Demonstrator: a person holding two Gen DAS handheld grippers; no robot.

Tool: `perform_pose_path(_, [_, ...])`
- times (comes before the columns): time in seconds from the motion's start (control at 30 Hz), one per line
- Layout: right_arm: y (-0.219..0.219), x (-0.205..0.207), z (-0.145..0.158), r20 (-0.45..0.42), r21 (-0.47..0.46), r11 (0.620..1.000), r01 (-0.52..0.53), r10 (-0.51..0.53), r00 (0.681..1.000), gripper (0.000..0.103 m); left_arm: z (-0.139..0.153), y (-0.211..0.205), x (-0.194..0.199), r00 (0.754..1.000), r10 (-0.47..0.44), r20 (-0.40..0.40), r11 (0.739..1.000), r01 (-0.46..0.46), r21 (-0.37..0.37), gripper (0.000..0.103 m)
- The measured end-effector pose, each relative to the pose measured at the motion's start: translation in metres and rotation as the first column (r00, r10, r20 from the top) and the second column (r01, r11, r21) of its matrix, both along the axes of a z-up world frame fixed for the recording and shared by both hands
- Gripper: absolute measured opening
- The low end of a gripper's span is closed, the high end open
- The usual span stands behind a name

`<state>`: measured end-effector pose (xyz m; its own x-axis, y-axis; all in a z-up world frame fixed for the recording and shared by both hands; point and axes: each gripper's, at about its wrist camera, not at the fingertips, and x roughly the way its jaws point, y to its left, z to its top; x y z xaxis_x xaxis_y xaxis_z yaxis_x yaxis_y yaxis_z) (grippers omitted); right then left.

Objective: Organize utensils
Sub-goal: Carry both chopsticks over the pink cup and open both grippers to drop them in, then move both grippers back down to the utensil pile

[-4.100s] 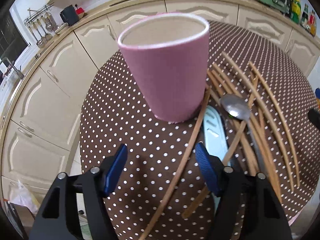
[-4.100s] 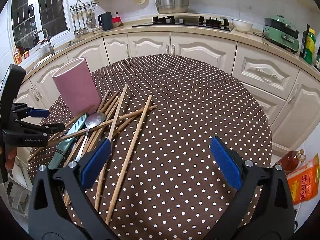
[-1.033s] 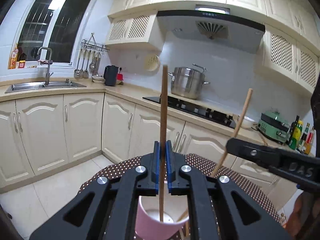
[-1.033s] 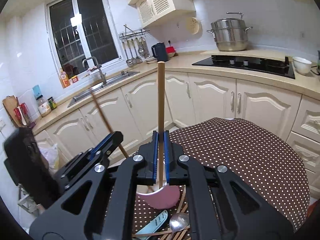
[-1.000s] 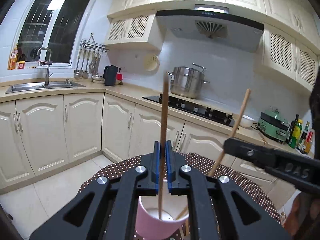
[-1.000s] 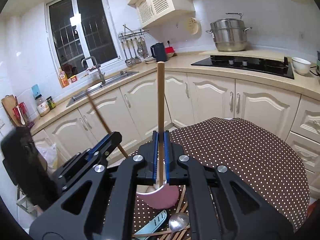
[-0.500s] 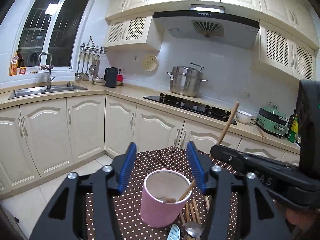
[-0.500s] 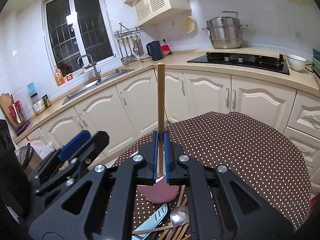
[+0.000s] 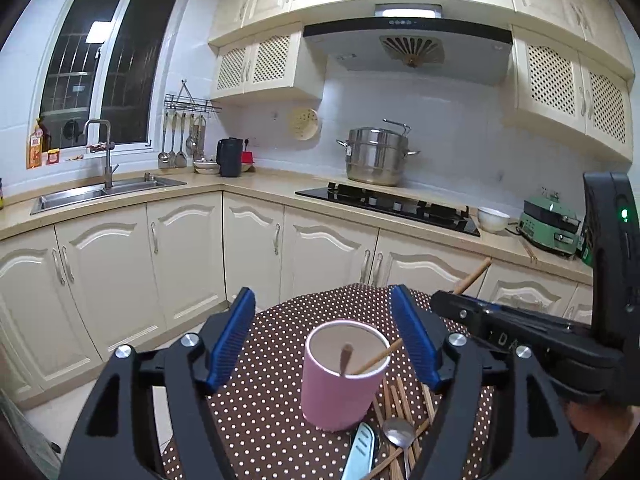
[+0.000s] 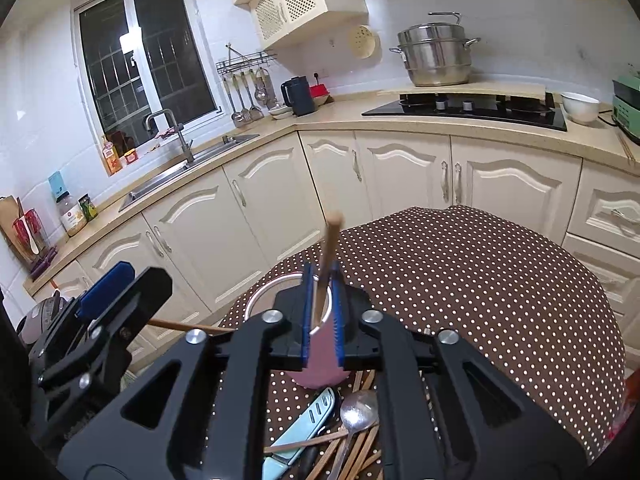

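Note:
A pink cup [image 9: 340,376] stands on the polka-dot table [image 9: 272,420]; a chopstick end [image 9: 346,356] stands inside it. My left gripper [image 9: 324,340] is open and empty, above and just behind the cup. My right gripper [image 10: 322,308] has its jaws slightly parted around a wooden chopstick [image 10: 328,256] that tilts and drops into the cup [image 10: 320,372]. In the left wrist view that chopstick [image 9: 374,358] leans on the cup's right rim, under the right gripper [image 9: 472,312]. More chopsticks [image 10: 348,456], a spoon [image 10: 358,406] and a light-blue knife [image 10: 300,428] lie by the cup.
The brown dotted table [image 10: 480,288] stretches right and back. Cream cabinets [image 9: 200,264] and a counter with sink [image 9: 100,192], hob [image 9: 392,204] and steel pot [image 9: 376,156] surround it. The left gripper's body [image 10: 92,332] sits left of the cup.
My left gripper opened and its chopstick fell into the cup. My right gripper came lower and loosened; its chopstick now tilts and slides down into the cup.

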<state>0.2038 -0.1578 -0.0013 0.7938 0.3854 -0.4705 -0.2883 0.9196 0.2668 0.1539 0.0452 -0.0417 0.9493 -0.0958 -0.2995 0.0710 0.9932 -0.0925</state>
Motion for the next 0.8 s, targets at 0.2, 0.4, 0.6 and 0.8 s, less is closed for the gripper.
perform_pose_path(0.2, [-0.02,-0.02,0.008,0.033,0.022,0.999,0.026,-0.026,0.999,0.048,0.004,-0.008,-0.01,0.997,-0.049,-0.06,0.997,0.052,0.05,0.07])
perform_pose_path(0.4, [-0.05,-0.044,0.01,0.058,0.008,0.997,0.075,-0.075,0.995,0.055,-0.008,-0.028,-0.01,0.968,-0.14,-0.208,0.974,0.173,0.147,0.07])
perform_pose_path(0.6, [-0.073,-0.055,-0.022,-0.004,-0.086,0.988,0.13,-0.13,0.991,0.058,-0.052,-0.058,0.002,0.893,-0.176,-0.414,0.919,0.3,0.257,0.07])
perform_pose_path(0.8, [-0.087,-0.049,-0.069,-0.155,-0.09,0.988,0.123,-0.136,0.979,0.058,-0.087,-0.068,0.026,0.805,-0.197,-0.559,0.921,0.348,0.176,0.07])
